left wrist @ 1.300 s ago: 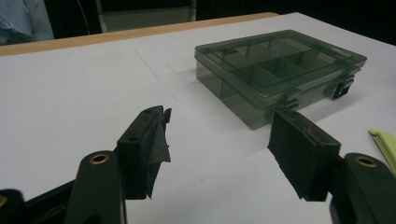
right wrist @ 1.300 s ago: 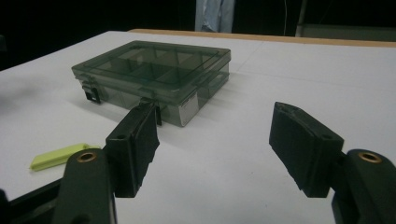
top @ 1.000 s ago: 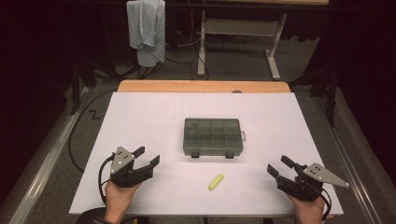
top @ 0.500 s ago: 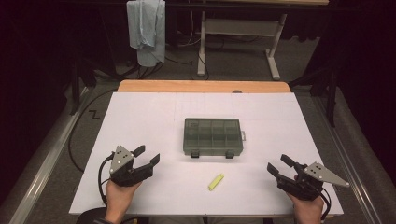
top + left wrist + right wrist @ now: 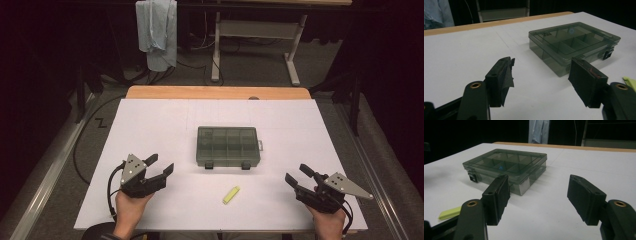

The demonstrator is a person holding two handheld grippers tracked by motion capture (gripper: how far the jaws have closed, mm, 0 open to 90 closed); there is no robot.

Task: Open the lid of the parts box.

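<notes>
smoky grey-green plastic, that's the compartment box [image 5: 228, 146], lying flat with its lid shut near the middle of the white table [image 5: 150, 125], its two dark latches facing the person. a small yellow-green piece [image 5: 231, 195] lies in front of it, a little apart, between the two hands. the left gripper [image 5: 159, 167] rests low at the near left, held in the left hand [image 5: 131, 209], jaws spread apart with nothing between them, aimed toward the box. the right gripper [image 5: 299, 176] sits at the near right, its jaws also standing apart and empty, pointing toward the box from the other side. both are well apart from the box. a pale blue cloth [image 5: 157, 31] hangs behind the table.
</notes>
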